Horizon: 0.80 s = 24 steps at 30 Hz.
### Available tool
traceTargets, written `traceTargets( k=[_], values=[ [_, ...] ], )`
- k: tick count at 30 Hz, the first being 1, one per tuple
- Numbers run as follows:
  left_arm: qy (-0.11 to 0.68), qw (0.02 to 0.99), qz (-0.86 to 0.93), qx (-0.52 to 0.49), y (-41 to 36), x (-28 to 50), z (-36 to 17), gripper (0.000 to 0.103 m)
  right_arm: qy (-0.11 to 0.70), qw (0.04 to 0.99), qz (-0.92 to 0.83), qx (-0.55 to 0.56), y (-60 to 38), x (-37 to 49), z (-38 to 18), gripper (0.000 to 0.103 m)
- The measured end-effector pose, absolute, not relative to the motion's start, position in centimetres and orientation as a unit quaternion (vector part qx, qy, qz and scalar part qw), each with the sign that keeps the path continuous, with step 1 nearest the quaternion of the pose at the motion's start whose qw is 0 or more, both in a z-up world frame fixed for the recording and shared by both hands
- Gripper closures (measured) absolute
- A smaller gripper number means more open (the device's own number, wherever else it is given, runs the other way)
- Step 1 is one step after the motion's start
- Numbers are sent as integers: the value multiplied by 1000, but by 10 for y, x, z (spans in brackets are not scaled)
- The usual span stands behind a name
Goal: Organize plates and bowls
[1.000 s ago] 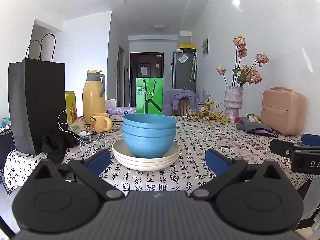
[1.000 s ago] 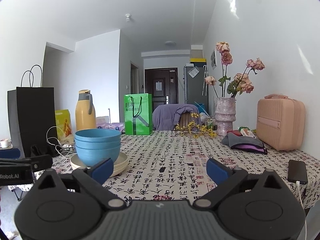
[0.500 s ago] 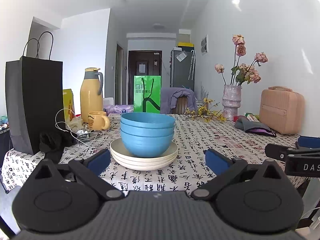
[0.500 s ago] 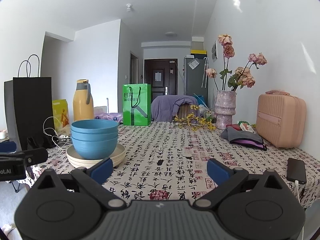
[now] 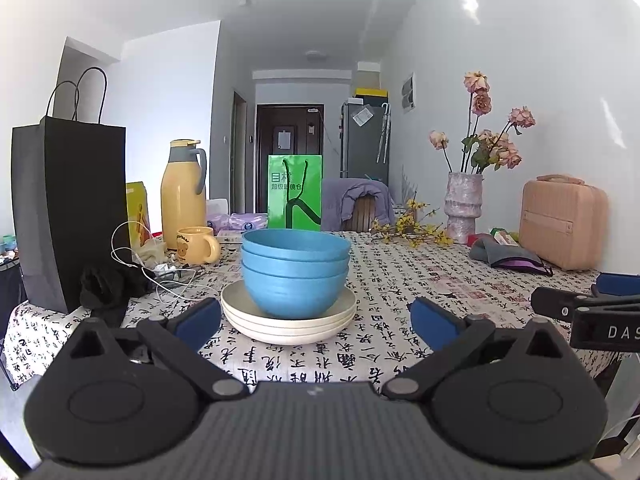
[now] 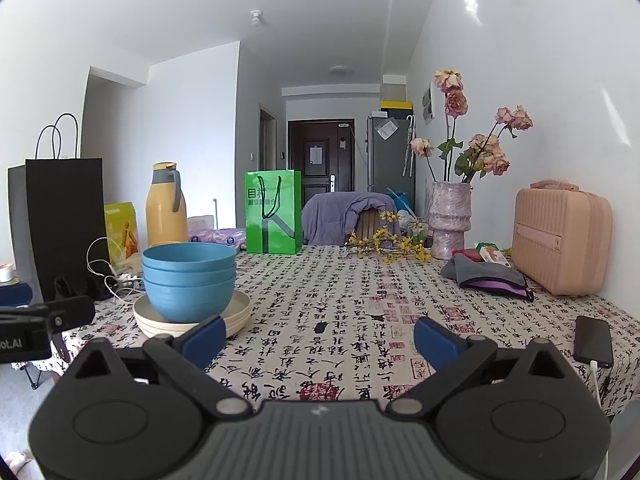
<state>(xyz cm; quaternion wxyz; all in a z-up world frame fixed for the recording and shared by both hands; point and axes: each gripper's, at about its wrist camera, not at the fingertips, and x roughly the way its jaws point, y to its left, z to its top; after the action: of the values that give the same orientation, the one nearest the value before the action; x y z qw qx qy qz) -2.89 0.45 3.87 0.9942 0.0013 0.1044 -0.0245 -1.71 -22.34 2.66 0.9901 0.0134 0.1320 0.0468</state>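
Three nested blue bowls (image 5: pixel 295 276) sit on a stack of cream plates (image 5: pixel 288 320) on the patterned tablecloth (image 5: pixel 400 300). In the right wrist view the bowls (image 6: pixel 189 280) and plates (image 6: pixel 236 312) are at the left. My left gripper (image 5: pixel 316 322) is open and empty, just short of the plates, straight in front of them. My right gripper (image 6: pixel 318 338) is open and empty over the cloth, to the right of the stack. Each gripper shows at the edge of the other's view.
A black paper bag (image 5: pixel 68 216), black cloth and white cables (image 5: pixel 160 276), a yellow mug (image 5: pixel 196 244) and a yellow thermos (image 5: pixel 182 196) stand left of the stack. A green bag (image 5: pixel 295 192), vase of flowers (image 5: pixel 464 208), pink case (image 5: pixel 564 224), grey pouch (image 5: pixel 508 258) and phone (image 6: pixel 594 340) lie behind and right.
Both grippers have dropped and eased slightly; the stack sits a little higher in both views. Both stay open. The bowls and plates have not moved.
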Motion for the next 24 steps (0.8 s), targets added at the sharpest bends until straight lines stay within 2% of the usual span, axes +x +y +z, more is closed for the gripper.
traceTargets(
  k=[24],
  values=[
    [107,994,-26,2,4,-28,38,0,132,990,48,15,-223,-17,27,2]
  ],
)
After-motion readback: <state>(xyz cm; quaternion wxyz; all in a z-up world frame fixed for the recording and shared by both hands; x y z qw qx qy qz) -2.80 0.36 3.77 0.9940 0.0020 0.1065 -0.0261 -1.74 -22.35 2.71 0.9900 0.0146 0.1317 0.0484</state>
